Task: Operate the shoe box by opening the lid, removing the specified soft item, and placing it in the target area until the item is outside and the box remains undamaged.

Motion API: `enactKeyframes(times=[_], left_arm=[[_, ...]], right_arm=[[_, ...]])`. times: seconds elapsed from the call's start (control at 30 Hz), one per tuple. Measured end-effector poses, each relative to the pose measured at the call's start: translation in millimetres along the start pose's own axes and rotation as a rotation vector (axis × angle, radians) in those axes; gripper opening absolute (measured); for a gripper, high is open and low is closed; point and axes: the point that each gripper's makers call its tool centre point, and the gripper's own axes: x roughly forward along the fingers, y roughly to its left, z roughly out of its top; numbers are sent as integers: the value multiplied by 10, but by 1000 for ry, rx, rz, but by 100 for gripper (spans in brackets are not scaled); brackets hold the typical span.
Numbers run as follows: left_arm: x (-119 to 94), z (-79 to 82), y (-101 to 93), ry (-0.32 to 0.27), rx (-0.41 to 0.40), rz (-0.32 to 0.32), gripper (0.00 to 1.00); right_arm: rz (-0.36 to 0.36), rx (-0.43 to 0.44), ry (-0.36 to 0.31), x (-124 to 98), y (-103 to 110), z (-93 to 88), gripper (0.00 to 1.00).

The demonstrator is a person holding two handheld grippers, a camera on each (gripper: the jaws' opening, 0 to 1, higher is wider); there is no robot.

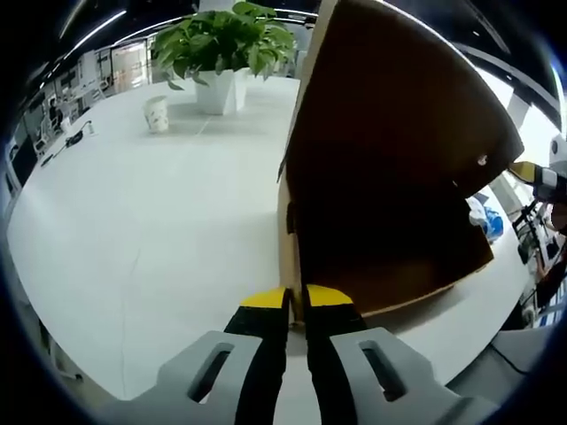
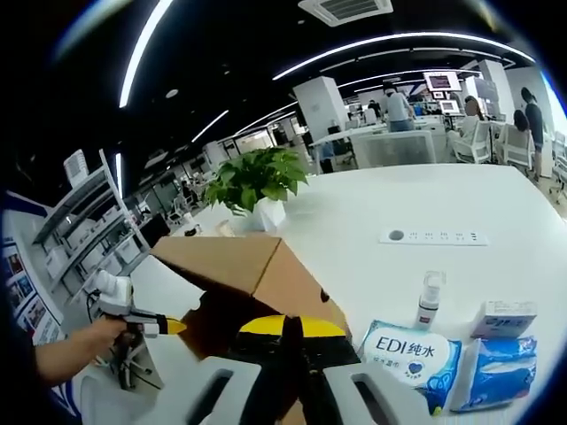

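Yellow-tipped left gripper (image 1: 296,299) has its jaws pressed nearly together, pinching the bottom edge of the brown cardboard shoe box (image 1: 390,168), whose raised lid looms dark over the white table (image 1: 142,230). Right gripper (image 2: 291,326), same yellow tips, sits jaws together right against the box's near side, though whether it actually grips cardboard, I cannot tell. Beyond stand a leafy green potted plant (image 1: 221,44) and a small white paper cup (image 1: 157,113). Beside the box lie a blue-and-white wipes pack (image 2: 409,351) and a small pump bottle (image 2: 429,301).
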Motion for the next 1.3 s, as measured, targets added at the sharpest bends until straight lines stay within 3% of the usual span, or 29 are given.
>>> enactKeyframes(times=[0.6,0.7,1.3], left_arm=[[-17,42,-34,-15,96,-12,8],[-43,81,-71,-37,113,-19,14],[-211,338,-133,-120,133,-38,14]], right_arm=[[9,-9,3,-9,-4,-87,0],[11,-8,8,-9,-6,-116,0],[17,-11,24,-24,-1,-278,0]])
